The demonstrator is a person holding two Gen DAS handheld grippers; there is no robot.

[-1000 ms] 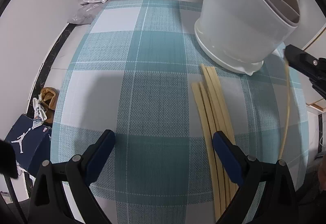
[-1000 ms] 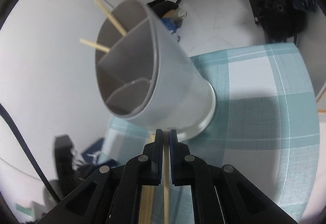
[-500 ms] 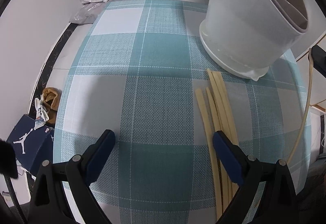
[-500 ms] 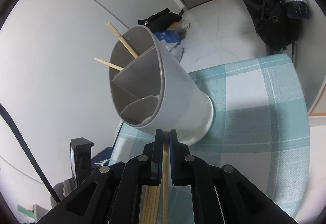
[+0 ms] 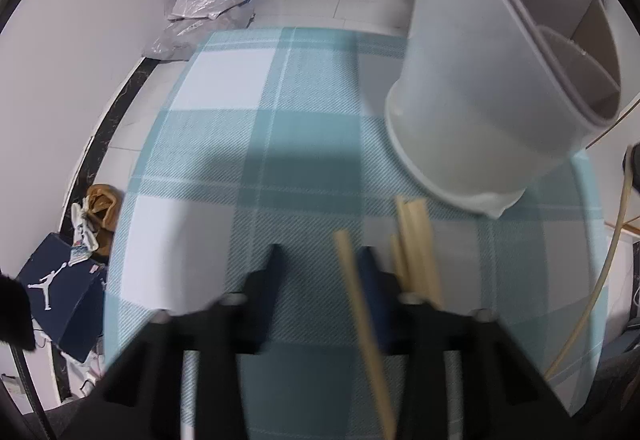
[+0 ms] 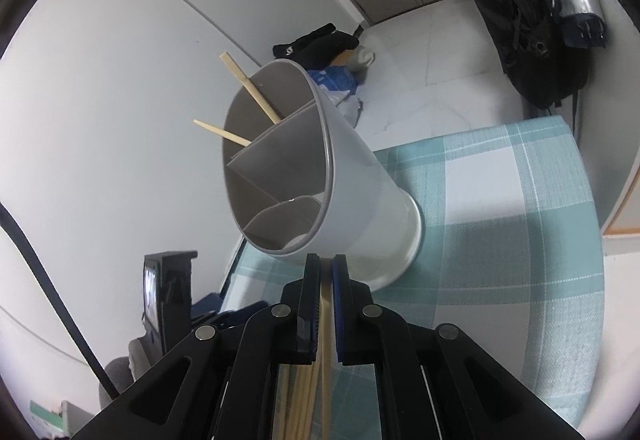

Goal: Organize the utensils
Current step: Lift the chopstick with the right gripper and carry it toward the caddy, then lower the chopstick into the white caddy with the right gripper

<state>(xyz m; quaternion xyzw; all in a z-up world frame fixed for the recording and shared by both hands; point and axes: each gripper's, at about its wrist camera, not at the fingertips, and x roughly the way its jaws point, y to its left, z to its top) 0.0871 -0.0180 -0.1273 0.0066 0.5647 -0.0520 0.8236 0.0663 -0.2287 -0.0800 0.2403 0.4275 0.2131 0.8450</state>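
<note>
Both grippers on chopsticks beside holder

Right gripper [image 6: 326,282] nipped tight on one chopstick [image 6: 325,352], aimed at holder [image 6: 320,176]; left gripper [image 5: 320,272] has just been closing round a chopstick [image 5: 360,304], contact blurred; the others [image 5: 416,240] lie on cloth [image 5: 240,160] at holder's base.

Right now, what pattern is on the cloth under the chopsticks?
The tablecloth is a teal, white and grey plaid check; the left wrist view shows it best.
</note>
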